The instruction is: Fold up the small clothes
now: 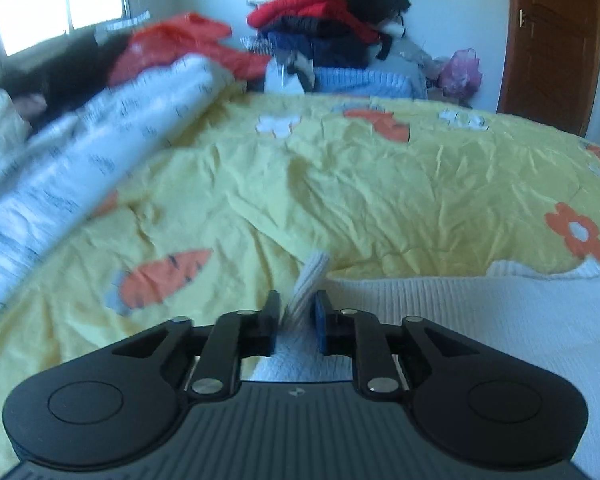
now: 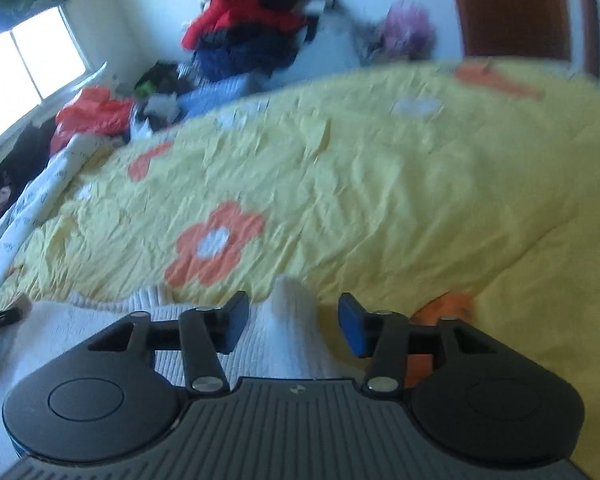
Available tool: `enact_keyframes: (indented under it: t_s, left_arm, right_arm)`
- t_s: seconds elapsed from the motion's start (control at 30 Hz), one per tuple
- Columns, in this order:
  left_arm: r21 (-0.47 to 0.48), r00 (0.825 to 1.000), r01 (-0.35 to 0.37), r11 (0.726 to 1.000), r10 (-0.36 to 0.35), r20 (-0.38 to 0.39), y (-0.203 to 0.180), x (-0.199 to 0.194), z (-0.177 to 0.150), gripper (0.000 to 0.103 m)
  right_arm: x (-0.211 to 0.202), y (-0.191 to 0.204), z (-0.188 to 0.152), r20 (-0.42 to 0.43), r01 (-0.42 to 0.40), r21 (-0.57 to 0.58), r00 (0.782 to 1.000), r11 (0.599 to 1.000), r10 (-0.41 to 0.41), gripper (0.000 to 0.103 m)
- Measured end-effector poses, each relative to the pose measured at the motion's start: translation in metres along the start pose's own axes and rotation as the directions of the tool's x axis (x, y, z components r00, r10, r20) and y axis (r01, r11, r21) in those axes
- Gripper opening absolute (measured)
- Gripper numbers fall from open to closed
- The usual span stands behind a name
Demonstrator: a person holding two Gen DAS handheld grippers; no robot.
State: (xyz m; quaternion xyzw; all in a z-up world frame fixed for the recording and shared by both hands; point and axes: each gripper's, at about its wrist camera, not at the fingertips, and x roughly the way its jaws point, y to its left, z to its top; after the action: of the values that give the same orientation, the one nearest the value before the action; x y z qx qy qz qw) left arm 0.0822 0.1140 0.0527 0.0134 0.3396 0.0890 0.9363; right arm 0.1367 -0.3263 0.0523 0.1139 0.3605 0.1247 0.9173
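The left tongs are nearly shut, pinching a ribbed cuff of the white sweater; the cuff stands up between the blue pads. That grip looks meant to lift a sleeve or corner so it can be carried over the sweater's body for a fold. The right tongs stand wide open with a raised peak of the same sweater between the fingers, touching neither as far as I can tell; they seem poised to close on it, not yet holding.

The sweater lies on the yellow quilt of the bed, at its near edge, just under both tongs. It spreads toward the right of the left tongs and toward the left of the right tongs, so the two likely flank one garment.

Beyond the sweater, across the quilt, a rolled white blanket lies along the far left side, and a pile of clothes rises past the bed's far edge beside a brown door.

Much of the sweater is hidden beneath the tong bodies, so its shape and fold state are unclear. The right view is blurred, and a dark object at its left margin is cut off; it may be the left tongs' tip.
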Motion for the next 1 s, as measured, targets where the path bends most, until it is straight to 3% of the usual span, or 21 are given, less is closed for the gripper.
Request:
enact_keyframes:
  t_s: [0.07, 0.13, 0.2, 0.23, 0.3, 0.43, 0.53, 0.73, 0.83, 0.93, 1.0]
  left_arm:
    - [-0.003, 0.998, -0.008, 1.0, 0.008, 0.064, -0.002, -0.024, -0.001, 0.022]
    - [-0.018, 0.993, 0.046, 0.999, -0.043, 0.11, -0.01, -0.046, -0.004, 0.037]
    - [0.006, 0.986, 0.098, 0.995, -0.098, 0.137, -0.026, -0.053, -0.007, 0.079]
    - [0.035, 0.983, 0.103, 0.994, -0.107, 0.151, -0.036, -0.053, -0.011, 0.083]
    - [0.121, 0.984, 0.076, 0.99, -0.094, 0.149, -0.059, -0.046, -0.02, 0.083]
    - [0.211, 0.998, 0.025, 0.977, -0.035, 0.044, -0.078, -0.005, -0.046, 0.083]
    - [0.151, 0.997, 0.063, 0.987, -0.07, 0.044, -0.07, -0.001, -0.046, 0.084]
    - [0.149, 0.996, 0.065, 0.987, -0.072, 0.044, -0.069, -0.002, -0.047, 0.084]
    - [0.151, 0.996, 0.065, 0.986, -0.073, 0.045, -0.069, -0.002, -0.047, 0.084]
    - [0.15, 0.996, 0.067, 0.986, -0.074, 0.045, -0.069, -0.002, -0.047, 0.084]
    - [0.149, 0.996, 0.068, 0.987, -0.075, 0.045, -0.069, -0.002, -0.046, 0.084]
  right_arm:
    - [-0.026, 0.008, -0.001, 0.091, 0.016, -0.017, 0.996, 1.0, -0.014, 0.056]
    - [-0.044, 0.022, -0.007, 0.151, -0.027, -0.031, 0.988, 0.999, 0.031, 0.058]
    - [-0.051, 0.039, -0.018, 0.137, -0.077, -0.079, 0.987, 0.994, 0.088, 0.058]
    - [-0.049, 0.049, -0.024, 0.117, -0.081, -0.11, 0.989, 0.991, 0.094, 0.058]
    - [-0.037, 0.069, -0.035, 0.07, -0.07, -0.201, 0.994, 0.977, 0.086, 0.058]
    - [0.002, 0.073, -0.062, -0.001, 0.046, -0.266, 0.999, 0.963, -0.048, 0.067]
    - [-0.001, 0.07, -0.062, 0.023, 0.041, -0.241, 0.999, 0.97, -0.037, 0.068]
    - [-0.011, 0.086, -0.054, 0.028, 0.084, -0.217, 0.996, 0.973, -0.08, 0.069]
    - [-0.032, 0.111, -0.048, 0.079, -0.043, -0.189, 0.995, 0.981, 0.058, 0.071]
    - [-0.037, 0.152, -0.046, 0.046, -0.156, -0.262, 0.984, 0.952, 0.174, 0.081]
    - [-0.026, 0.174, -0.047, 0.016, -0.182, -0.313, 0.98, 0.932, 0.197, 0.081]
